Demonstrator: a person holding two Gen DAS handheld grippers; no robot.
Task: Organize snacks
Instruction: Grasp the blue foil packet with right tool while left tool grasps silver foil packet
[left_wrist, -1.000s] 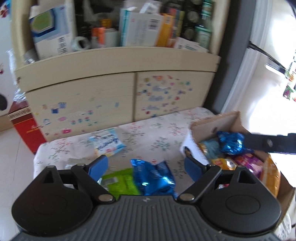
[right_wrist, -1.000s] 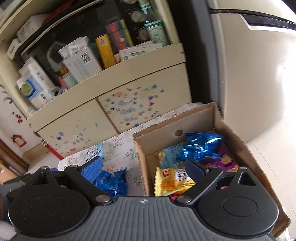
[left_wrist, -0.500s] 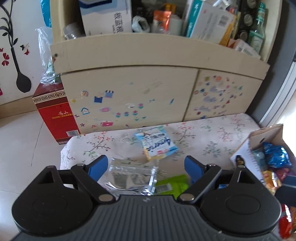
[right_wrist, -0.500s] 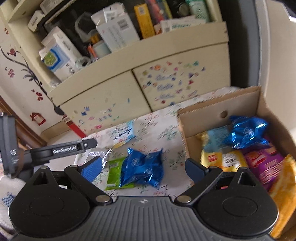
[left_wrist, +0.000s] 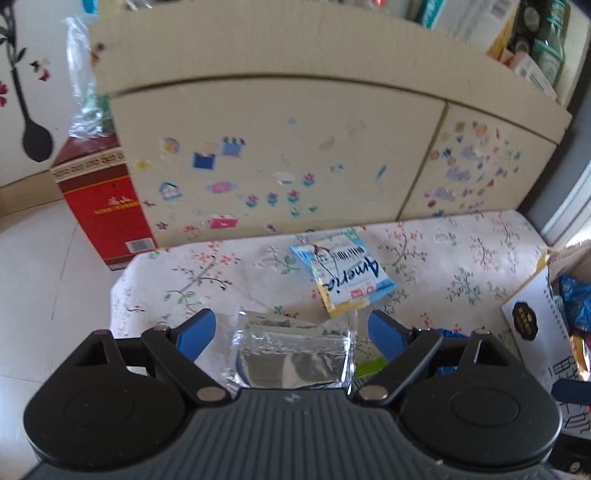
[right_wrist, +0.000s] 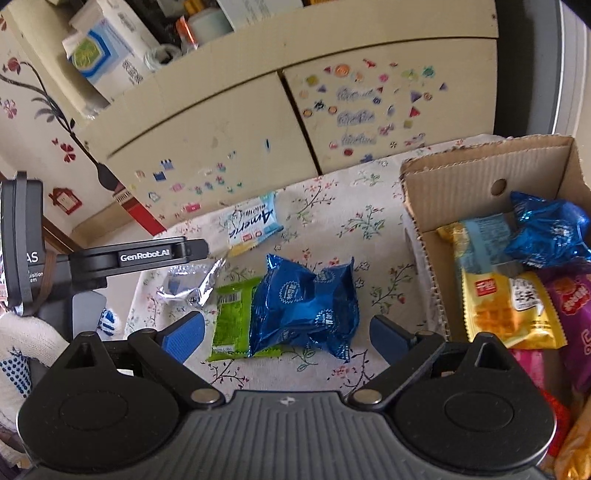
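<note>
On the flowered cloth (left_wrist: 424, 254) lie loose snacks. A silver foil pouch (left_wrist: 291, 358) lies between the wide-apart fingers of my left gripper (left_wrist: 291, 332), which is open and hangs over it. Beyond it rests a light-blue and white packet (left_wrist: 347, 280). My right gripper (right_wrist: 291, 328) is open above a blue foil bag (right_wrist: 306, 302) that overlaps a green packet (right_wrist: 232, 317). The silver pouch (right_wrist: 192, 284) and the light-blue packet (right_wrist: 255, 221) also show in the right wrist view. A cardboard box (right_wrist: 450, 184) at the right holds several snack bags.
A cream cabinet (left_wrist: 280, 147) with stickers stands behind the cloth, its shelf full of boxes and bottles. A red carton (left_wrist: 107, 199) stands on the floor at the left. The left gripper's body (right_wrist: 140, 254) reaches in from the left in the right wrist view.
Both views have swung left and sunk toward the cloth. The silver pouch now lies between my left fingers. The blue bag has come between my right fingers, and the box has slid right.
</note>
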